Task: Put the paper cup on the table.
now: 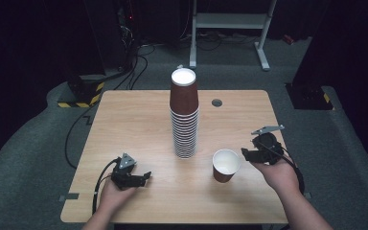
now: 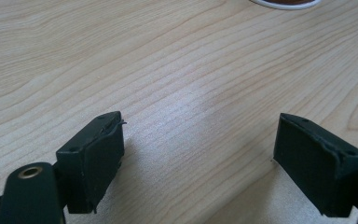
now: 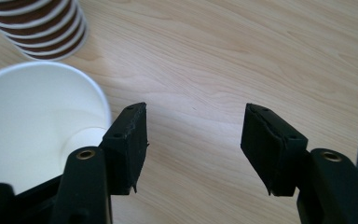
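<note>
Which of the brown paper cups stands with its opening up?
The single brown paper cup beside the right tongs: its white inside shows, while the tall stack of brown paper cups stands upside down.

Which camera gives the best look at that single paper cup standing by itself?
The high view: the single cup shows whole, upright, beside the cup stack. The right gripper view shows its white inside close up, cut off at the left edge. The left gripper view shows bare table.
</note>
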Available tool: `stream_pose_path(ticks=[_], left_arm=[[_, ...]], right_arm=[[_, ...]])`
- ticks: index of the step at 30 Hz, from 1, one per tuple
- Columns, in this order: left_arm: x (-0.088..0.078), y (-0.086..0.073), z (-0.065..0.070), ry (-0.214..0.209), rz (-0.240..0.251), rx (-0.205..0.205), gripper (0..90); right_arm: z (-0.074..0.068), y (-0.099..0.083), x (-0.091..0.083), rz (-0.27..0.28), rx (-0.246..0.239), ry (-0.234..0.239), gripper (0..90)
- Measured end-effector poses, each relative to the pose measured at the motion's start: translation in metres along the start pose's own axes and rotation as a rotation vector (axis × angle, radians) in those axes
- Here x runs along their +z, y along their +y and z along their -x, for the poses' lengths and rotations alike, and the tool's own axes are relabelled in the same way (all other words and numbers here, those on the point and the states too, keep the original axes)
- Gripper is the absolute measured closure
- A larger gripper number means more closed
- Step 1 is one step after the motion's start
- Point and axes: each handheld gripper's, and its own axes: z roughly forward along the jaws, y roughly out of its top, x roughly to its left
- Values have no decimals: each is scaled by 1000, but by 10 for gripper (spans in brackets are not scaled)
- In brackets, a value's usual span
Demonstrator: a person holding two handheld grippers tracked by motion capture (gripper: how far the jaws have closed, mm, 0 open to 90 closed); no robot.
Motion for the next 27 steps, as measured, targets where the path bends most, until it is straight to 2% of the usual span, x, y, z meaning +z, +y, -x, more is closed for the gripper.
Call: stream_pose_path(ticks=[3,8,10,12,13,14,16,17,19,20,24,27], left_arm=[[0,0,3,19,-6,26,173],[1,0,4,21,-9,25,169],[1,0,4,27,-12,21,154],[1,1,4,29,-14,19,143],[1,1,4,30,-15,19,143],[1,1,4,32,-16,17,130],[2,1,4,42,-19,10,115],[2,1,4,45,-20,7,115],[2,1,4,47,-20,5,111],[2,1,4,46,-21,4,110],[2,1,4,45,-22,0,108],[2,1,4,46,-22,-1,108]], right_arm=[[10,-10,5,8,27,-25,388],[18,-25,13,37,31,-67,347],[20,-37,22,50,35,-85,318],[21,-54,36,57,46,-83,304],[21,-54,36,57,46,-83,304],[21,-66,48,48,59,-79,300],[21,-78,61,34,66,-74,293],[21,-78,61,34,66,-74,293],[19,-88,72,20,62,-71,290],[19,-94,77,35,64,-62,273],[20,-107,84,155,123,-39,231],[21,-108,83,154,129,-35,222]])
